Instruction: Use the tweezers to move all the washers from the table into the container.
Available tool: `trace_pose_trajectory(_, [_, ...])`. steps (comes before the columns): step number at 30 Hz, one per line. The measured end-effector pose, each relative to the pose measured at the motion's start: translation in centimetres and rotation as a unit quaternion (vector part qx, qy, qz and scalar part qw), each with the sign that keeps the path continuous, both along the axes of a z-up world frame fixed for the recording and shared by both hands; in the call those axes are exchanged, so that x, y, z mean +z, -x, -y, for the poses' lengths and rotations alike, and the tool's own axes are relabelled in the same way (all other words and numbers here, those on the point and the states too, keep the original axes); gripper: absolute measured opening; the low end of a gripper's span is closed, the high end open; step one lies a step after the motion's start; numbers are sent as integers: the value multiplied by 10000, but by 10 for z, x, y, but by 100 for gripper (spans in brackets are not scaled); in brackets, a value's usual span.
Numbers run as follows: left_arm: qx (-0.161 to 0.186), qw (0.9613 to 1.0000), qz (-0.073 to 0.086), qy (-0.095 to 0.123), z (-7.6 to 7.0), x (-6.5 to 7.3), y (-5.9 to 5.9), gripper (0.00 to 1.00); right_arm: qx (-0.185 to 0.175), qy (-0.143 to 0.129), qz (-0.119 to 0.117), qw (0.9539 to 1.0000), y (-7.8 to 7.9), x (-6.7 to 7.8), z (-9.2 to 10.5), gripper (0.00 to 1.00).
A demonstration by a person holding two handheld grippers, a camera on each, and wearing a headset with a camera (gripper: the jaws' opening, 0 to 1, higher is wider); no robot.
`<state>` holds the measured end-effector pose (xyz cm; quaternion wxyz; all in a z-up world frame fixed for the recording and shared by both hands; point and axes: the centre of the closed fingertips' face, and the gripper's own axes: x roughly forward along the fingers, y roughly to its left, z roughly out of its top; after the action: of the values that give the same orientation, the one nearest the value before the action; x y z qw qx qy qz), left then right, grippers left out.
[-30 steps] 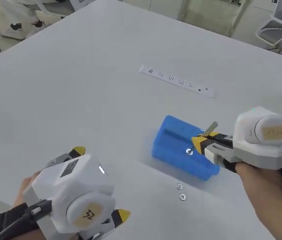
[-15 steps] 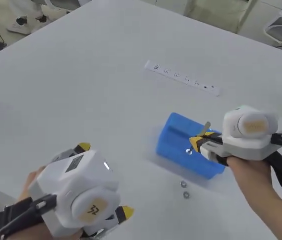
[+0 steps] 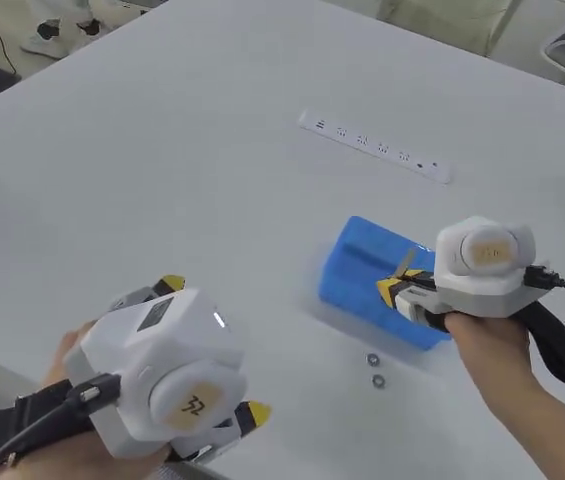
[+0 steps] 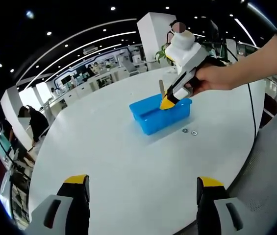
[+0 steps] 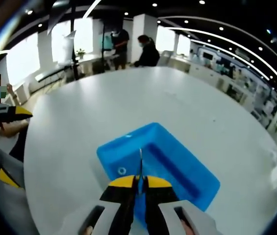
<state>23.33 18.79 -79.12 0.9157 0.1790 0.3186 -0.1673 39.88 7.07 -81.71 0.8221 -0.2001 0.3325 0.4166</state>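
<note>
Nearest, left gripper [image 3: 212, 348]: jaws spread wide and gripping nothing, hovering low over the near edge of the table [image 3: 162, 150]; the risk is slight, a forward drift crowding the work.
Loose washers [image 3: 373, 360]: two are lying close together on the table, just beside the near wall of the container [image 3: 357, 265]; the tweezers [image 3: 403, 264] risk skidding off a flat ring and flicking it away, or lifting both and dropping one.
Right gripper [image 5: 139, 182]: jaws are pressing together on the tweezers and holding them above the container; any easing of the squeeze risks letting them twist or slip out.
Tweezer tips: appearing bare, though too fine to be sure.
Container body: blue and open-topped, sitting on a smooth top; a gripper reaching down for the loose washers risks bumping and sliding it.
Washer inside [image 5: 122, 171]: one is lying on the container floor, near a corner.
Power strip [image 3: 377, 150]: lying well beyond and posing no hazard.
</note>
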Motion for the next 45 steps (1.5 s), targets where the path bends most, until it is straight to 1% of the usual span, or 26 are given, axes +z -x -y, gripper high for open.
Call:
trace_pose_trajectory(3, [-7, 10000, -1, -8, 0, 0, 0, 92, -18, 24, -30, 10000, 2, -1, 1, 4])
trace_pose_trajectory(4, [-8, 10000, -4, -11, 0, 0, 0, 92, -44, -14, 8, 10000, 0, -1, 2, 4])
trace_pose_trajectory(7, [-8, 10000, -18, -19, 0, -1, 0, 92, -132, -75, -37, 9999, -1, -2, 3, 4])
trace_pose_trajectory(11, [-23, 10000, -25, -30, 1, -1, 0, 92, -106, -61, -26, 9999, -2, -2, 2, 4])
trace_pose_trajectory(12, [-24, 10000, -23, -32, 1, -1, 0, 92, -107, -52, -22, 9999, -2, -2, 2, 4])
trace_pose_trajectory(14, [-19, 10000, -7, -43, 0, 0, 0, 92, -220, -61, -74, 9997, -2, -2, 3, 5])
trace_pose_trajectory(16, [-5, 10000, 25, -31, 0, 1, -1, 92, -232, -125, -73, 9996, -3, 0, 3, 5])
trace_pose_trajectory(18, [14, 10000, 18, -37, -1, 1, -1, 93, -238, -98, -6, 9997, 0, 4, 5, 5])
trace_pose_trajectory(20, [24, 10000, 82, -47, -1, 3, -2, 93, -240, -141, 43, 9996, -3, 10, 6, 5])
trace_pose_trajectory(22, [19, 10000, 58, -22, -1, 2, -1, 93, -256, -249, 48, 9993, -1, 15, 8, 5])
trace_pose_trajectory(24, [5, 10000, 49, -48, -1, 2, -1, 93, -258, -292, 95, 9992, -1, 20, 7, 5])
trace_pose_trajectory(25, [1, 10000, 58, -51, -1, 2, -1, 93, -245, -325, 137, 9991, 1, 27, 8, 5])
trace_pose_trajectory(27, [8, 10000, 84, -40, -1, 3, -2, 93, -214, -414, 186, 9987, 4, 36, 7, 4])
trace_pose_trajectory(29, [13, 10000, 68, -8, 0, 2, -1, 93, -189, -531, 221, 9982, 8, 44, 5, 4])
trace_pose_trajectory(33, [-11, 10000, 69, -11, 0, 2, -1, 93, -175, -733, 308, 9967, 17, 64, 7, 4])
trace_pose_trajectory(35, [-21, 10000, 56, -12, 1, 2, -1, 93, -180, -873, 272, 9956, 23, 71, 7, 5])
trace_pose_trajectory(37, [-32, 10000, 82, -27, 1, 3, -1, 93, -168, -967, 251, 9949, 30, 77, 7, 5])
trace_pose_trajectory(41, [-36, 10000, 85, -5, 1, 3, -1, 93, -156, -1003, 241, 9945, 44, 80, 8, 5])
trace_pose_trajectory(44, [-28, 10000, 79, -13, 0, 3, -1, 93, -165, -1010, 193, 9946, 51, 76, 9, 5])
trace_pose_trajectory(45, [-28, 10000, 80, -12, 0, 3, -1, 93, -178, -1009, 178, 9946, 51, 74, 10, 5])
